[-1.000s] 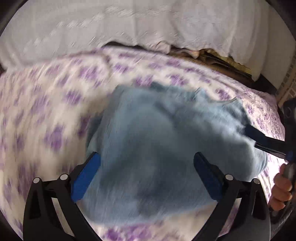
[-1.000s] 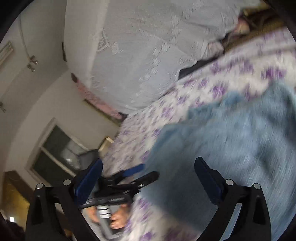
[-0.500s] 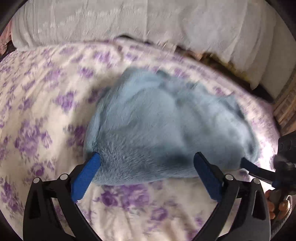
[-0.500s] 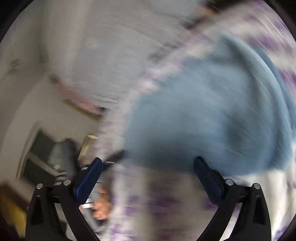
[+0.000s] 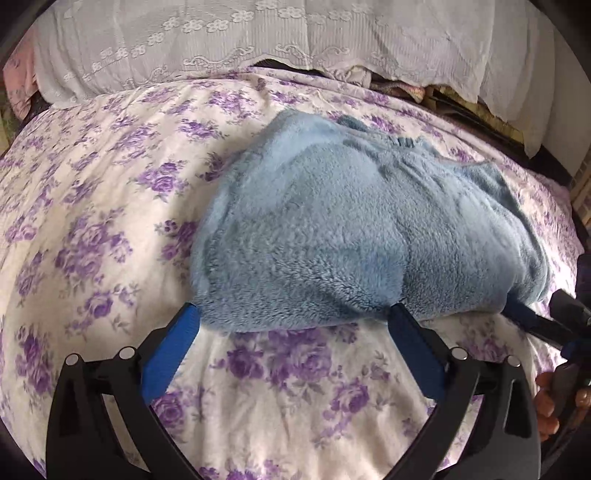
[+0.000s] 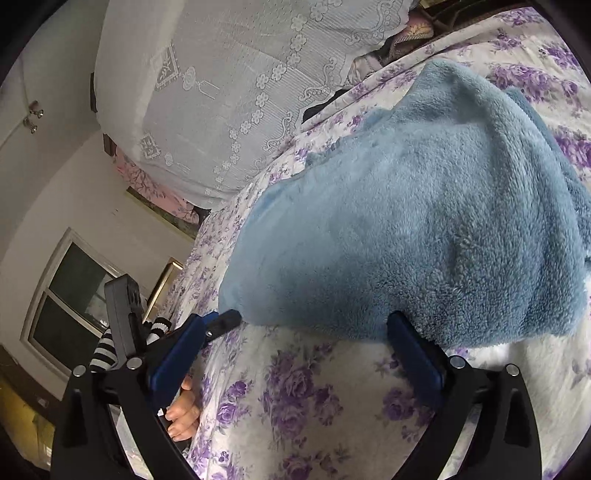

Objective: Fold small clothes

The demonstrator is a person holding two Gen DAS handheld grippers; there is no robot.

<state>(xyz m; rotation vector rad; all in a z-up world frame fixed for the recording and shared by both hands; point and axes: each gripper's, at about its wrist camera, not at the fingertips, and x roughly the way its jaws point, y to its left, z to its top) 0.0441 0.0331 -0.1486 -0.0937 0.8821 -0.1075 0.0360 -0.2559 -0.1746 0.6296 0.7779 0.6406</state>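
The blue fleece garment (image 5: 351, 236) lies folded on the flowered bed (image 5: 92, 221), a lace cover (image 5: 258, 37) behind it. Both the left hand-held gripper (image 5: 293, 334) and the right hand-held gripper (image 6: 295, 339) are wide open, holding nothing.

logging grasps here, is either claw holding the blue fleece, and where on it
Nothing is held. Both the left claw and the right claw are open at the near edge of the blue fleece garment, which lies on the floral bedsheet.

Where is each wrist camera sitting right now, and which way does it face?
Left wrist: on the left gripper, open, facing the blue fleece garment on the floral bedspread; the right gripper and a hand show at the right edge.
Right wrist: on the right gripper, open, rolled sideways, facing the garment; the left gripper, hand and striped sleeve show lower left.
Shared: garment, bedspread, lace cover.
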